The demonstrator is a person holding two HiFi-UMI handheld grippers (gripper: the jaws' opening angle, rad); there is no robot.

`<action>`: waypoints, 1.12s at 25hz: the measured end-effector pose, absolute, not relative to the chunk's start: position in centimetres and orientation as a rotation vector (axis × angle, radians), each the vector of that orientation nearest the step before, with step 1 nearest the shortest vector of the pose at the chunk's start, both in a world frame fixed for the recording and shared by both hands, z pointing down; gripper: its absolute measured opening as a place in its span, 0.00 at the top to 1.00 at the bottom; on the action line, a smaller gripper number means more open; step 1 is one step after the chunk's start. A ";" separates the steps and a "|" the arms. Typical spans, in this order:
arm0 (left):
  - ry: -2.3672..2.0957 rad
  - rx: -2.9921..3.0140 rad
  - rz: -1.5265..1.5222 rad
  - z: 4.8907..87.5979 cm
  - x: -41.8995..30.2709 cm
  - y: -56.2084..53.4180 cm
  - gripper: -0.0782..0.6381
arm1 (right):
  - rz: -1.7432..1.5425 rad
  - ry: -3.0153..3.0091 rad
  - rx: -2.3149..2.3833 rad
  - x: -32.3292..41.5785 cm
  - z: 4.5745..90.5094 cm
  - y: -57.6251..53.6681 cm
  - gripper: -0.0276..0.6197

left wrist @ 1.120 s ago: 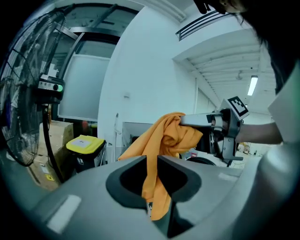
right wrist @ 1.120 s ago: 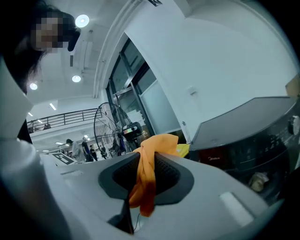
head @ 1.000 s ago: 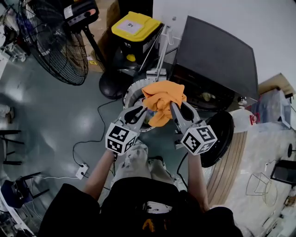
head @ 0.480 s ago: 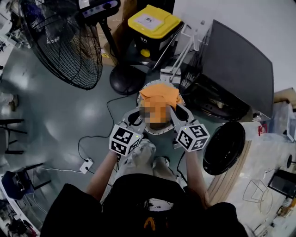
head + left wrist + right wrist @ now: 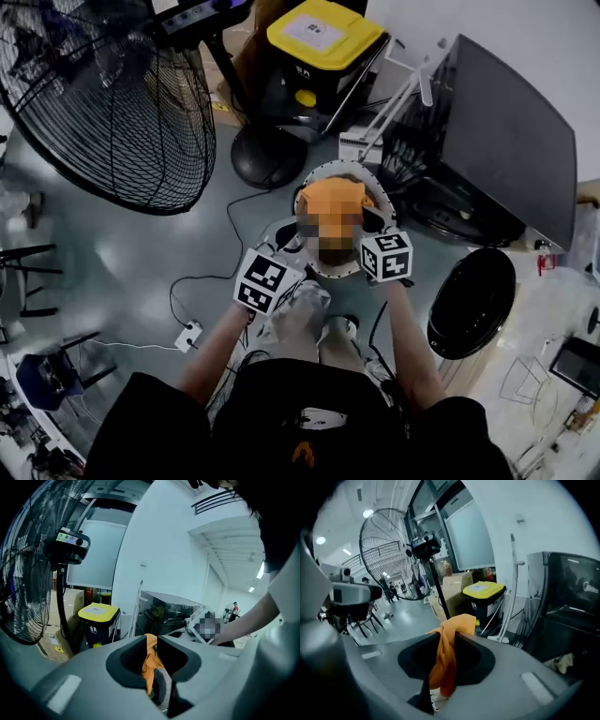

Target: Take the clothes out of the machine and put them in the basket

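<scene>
Left gripper (image 5: 151, 643) and right gripper (image 5: 447, 638) each clamp the orange garment (image 5: 334, 194), which hangs between them, apparently above the basket (image 5: 302, 187), equally near both.

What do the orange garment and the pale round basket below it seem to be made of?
The orange garment looks like soft, matte fabric, woven or knit: it bunches in folds and hangs limp where the jaws pinch it. The round basket may be plastic or light wire frame, judging by its thin, pale, smooth rim. It is too small to be sure.
</scene>
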State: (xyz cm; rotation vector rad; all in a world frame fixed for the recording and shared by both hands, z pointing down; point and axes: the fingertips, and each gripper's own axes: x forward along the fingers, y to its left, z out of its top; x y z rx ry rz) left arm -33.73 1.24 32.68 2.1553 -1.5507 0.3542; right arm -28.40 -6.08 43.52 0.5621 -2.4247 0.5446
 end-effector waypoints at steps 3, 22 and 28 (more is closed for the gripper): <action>-1.541 2.164 0.365 33.4 -34.1 0.3 0.79 | 0.490 -2.318 0.524 -28.4 47.3 -6.8 0.79; -1.510 2.169 0.361 34.4 -34.9 0.8 0.79 | 0.701 -2.293 0.641 -27.4 50.5 -6.3 0.64; -1.482 2.201 0.368 34.0 -33.0 1.2 0.79 | 0.704 -2.363 0.709 -26.1 47.8 -6.2 0.67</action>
